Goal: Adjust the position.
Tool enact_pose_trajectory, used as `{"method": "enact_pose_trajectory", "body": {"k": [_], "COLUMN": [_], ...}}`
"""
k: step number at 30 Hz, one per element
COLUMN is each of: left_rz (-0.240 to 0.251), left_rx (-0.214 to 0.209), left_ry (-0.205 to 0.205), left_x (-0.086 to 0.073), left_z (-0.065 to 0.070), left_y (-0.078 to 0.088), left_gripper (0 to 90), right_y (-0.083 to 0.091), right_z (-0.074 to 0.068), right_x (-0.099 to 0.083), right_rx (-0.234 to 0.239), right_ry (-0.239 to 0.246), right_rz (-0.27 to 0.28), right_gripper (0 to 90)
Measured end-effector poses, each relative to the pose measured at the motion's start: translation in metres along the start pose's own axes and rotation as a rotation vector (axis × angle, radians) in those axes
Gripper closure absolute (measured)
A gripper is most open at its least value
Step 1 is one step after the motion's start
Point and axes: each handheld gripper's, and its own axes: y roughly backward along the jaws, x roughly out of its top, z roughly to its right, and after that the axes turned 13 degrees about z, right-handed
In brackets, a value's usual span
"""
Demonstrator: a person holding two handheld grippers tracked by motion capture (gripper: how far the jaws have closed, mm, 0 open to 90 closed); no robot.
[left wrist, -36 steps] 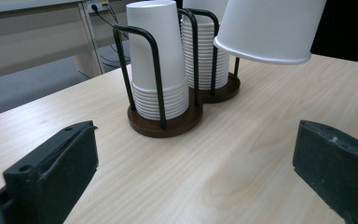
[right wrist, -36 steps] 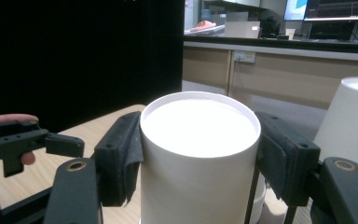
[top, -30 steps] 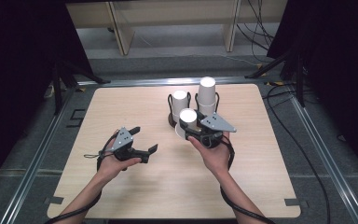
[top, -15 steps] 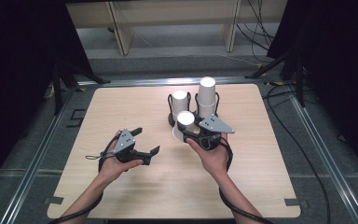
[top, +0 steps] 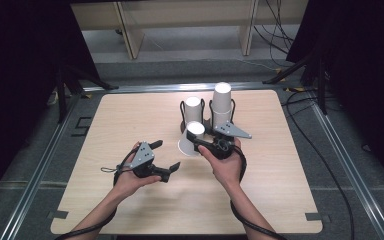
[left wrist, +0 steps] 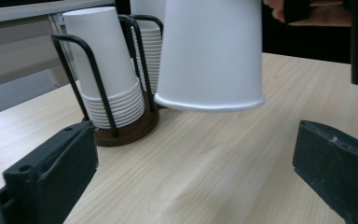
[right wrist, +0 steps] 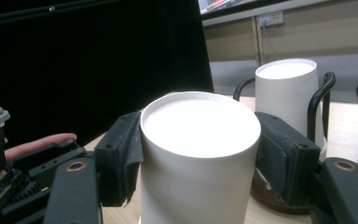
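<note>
My right gripper (top: 198,143) is shut on a white paper cup (top: 192,138), held upside down just in front of the cup rack. In the right gripper view its pads (right wrist: 121,161) press both sides of the cup (right wrist: 198,154). In the left gripper view that cup (left wrist: 212,51) hangs with its rim a little above the wood. My left gripper (top: 165,156) rests at the table's left front, jaws open and nothing between them (left wrist: 191,186).
A black wire rack on a brown base (top: 207,117) stands at the back middle of the wooden table (top: 290,200), holding a shorter stack of inverted cups (top: 193,107) and a taller stack (top: 222,102). Cables trail along the floor at the right.
</note>
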Motion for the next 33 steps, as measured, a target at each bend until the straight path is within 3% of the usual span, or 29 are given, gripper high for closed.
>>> {"method": "enact_pose_trajectory", "body": {"k": [1, 2, 4, 5, 8, 11, 15, 16, 33], "left_rz": [0.0, 0.0, 0.002, 0.007, 0.001, -0.003, -0.004, 0.005, 0.002], "left_rx": [0.0, -0.004, -0.011, -0.016, -0.02, -0.027, -0.033, -0.034, -0.053], "left_ry": [0.0, 0.0, 0.001, 0.0, 0.001, -0.001, 0.002, 0.005, 0.003], "left_x": [0.0, 0.0, 0.0, -0.001, -0.001, -0.002, -0.003, -0.003, -0.006], "left_z": [0.0, 0.001, 0.003, 0.003, 0.004, 0.004, 0.005, 0.005, 0.012], "left_y": [0.0, -0.001, -0.003, -0.005, -0.007, -0.01, -0.013, -0.015, -0.022], "left_gripper": [0.0, 0.0, 0.0, 0.0, 0.0, 0.0, 0.0, 0.0, 0.0], "right_y": [0.0, -0.001, -0.002, -0.002, -0.003, -0.003, -0.007, -0.007, -0.017], "right_z": [0.0, -0.001, 0.0, -0.001, 0.0, 0.002, 0.007, 0.008, 0.011], "right_x": [0.0, 0.0, 0.0, 0.0, 0.0, 0.001, -0.002, -0.001, 0.001], "right_rx": [0.0, 0.009, 0.009, 0.005, 0.0, -0.003, 0.002, -0.003, -0.001], "right_ry": [0.0, -0.04, -0.031, -0.055, -0.056, -0.057, -0.087, -0.101, -0.163], "right_rz": [0.0, -0.014, -0.011, -0.019, -0.025, -0.056, -0.071, -0.096, -0.112], "right_gripper": [35.6, 35.6, 35.6, 35.6, 35.6, 35.6, 35.7, 35.6, 35.6]}}
